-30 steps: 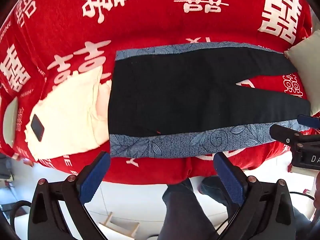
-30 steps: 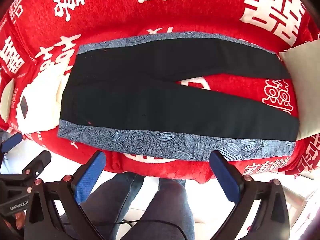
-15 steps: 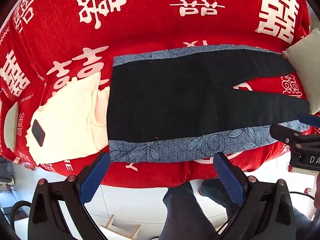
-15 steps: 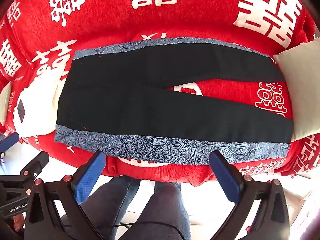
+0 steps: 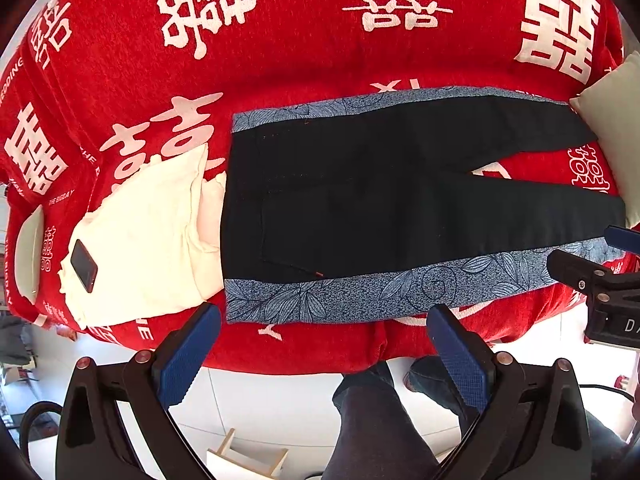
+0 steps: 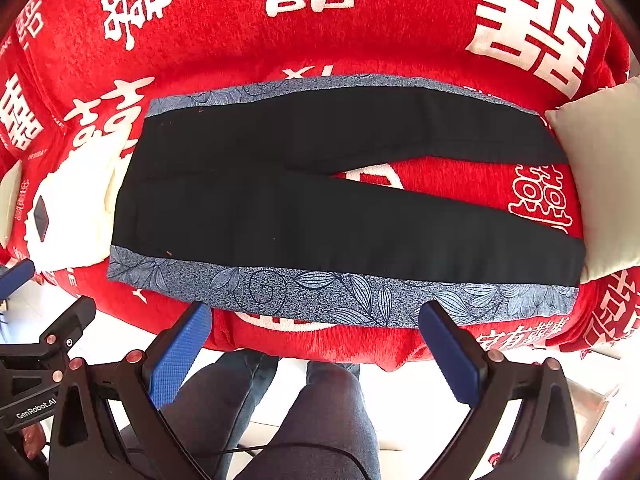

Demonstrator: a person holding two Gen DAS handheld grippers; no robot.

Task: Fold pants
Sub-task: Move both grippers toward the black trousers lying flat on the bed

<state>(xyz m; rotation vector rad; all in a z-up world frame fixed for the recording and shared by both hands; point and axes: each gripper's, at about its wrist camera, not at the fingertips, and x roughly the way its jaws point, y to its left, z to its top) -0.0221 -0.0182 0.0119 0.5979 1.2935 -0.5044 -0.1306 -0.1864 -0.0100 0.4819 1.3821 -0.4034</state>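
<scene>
**A:** You're holding both tools off the near edge of the bed, and the pants [image 5: 400, 208] are lying flat and unfolded on the red blanket [image 5: 300, 60], waistband toward the cream garment [image 5: 152, 232], legs running out toward the pale cushion [image 6: 600, 176].

**B:** And your left gripper [image 5: 320, 356]?

**A:** Its blue pads are standing wide apart with nothing between them, hanging just short of the pants' near floral side stripe [image 5: 360, 292], around the hip end. You're not touching cloth.

**B:** The right one?

**A:** Your right gripper [image 6: 316, 352] is gaping just the same, empty, sitting short of that same stripe but further along the near leg. In the left view it's poking in beside the near hem.

**B:** How are the pants lying?

**A:** The two legs are splitting apart from the crotch, showing a wedge of blanket between them, and both hems are reaching the cushion. A dark phone [image 5: 84, 266] is resting on the cream garment, well away from the pants' waistband. Your own legs [image 6: 312, 420] are showing below the pants, off the bed's edge.
</scene>
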